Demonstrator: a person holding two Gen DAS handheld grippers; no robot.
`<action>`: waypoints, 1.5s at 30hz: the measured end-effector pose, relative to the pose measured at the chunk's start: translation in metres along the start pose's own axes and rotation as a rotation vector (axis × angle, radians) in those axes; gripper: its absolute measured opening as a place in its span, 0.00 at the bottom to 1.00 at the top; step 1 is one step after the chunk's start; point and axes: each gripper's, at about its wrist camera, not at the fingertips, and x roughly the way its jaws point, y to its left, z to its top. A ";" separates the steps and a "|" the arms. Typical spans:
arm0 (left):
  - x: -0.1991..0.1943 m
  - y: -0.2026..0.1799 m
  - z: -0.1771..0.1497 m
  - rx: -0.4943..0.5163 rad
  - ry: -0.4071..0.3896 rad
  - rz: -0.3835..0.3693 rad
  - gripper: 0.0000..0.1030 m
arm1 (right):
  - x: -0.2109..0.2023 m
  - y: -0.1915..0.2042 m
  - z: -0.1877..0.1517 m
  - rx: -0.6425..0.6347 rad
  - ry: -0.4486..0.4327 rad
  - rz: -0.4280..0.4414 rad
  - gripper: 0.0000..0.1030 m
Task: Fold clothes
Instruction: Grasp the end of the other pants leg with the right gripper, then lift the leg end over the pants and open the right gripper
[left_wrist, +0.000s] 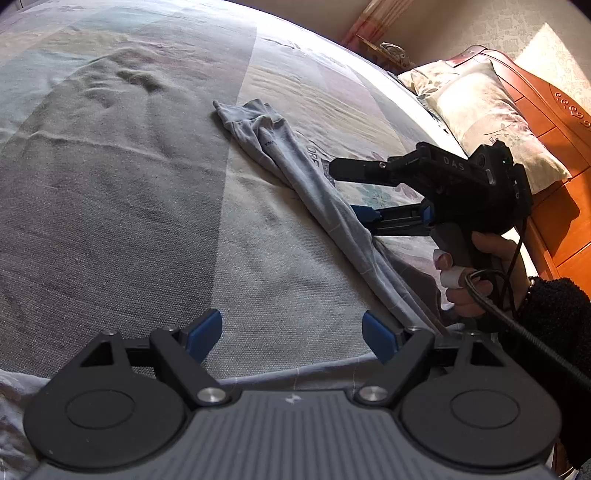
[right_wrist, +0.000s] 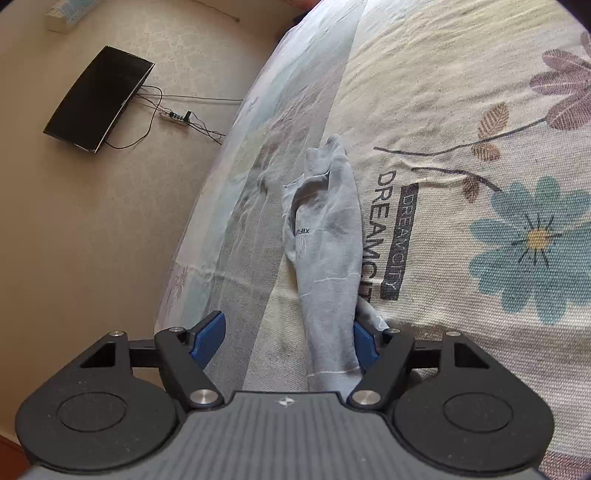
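Reading "DREAMCITY" on bedsheet (right_wrist: 408, 236) beside garment (right_wrist: 328, 236).

A pale grey-blue garment (left_wrist: 295, 177) lies bunched into a long, narrow, creased strip on the bedsheet (left_wrist: 147, 221), beside the sheet's printed lettering, its crumpled far end bearing small dark print.
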 end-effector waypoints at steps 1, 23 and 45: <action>-0.001 0.000 0.000 -0.001 0.000 -0.001 0.80 | -0.001 0.000 -0.001 0.014 -0.004 0.028 0.74; -0.020 0.006 -0.021 -0.037 0.016 0.006 0.80 | 0.010 0.025 0.000 -0.095 -0.059 -0.173 0.10; -0.079 0.006 -0.058 -0.098 0.007 -0.053 0.80 | 0.036 0.166 -0.088 -0.425 0.166 -0.125 0.10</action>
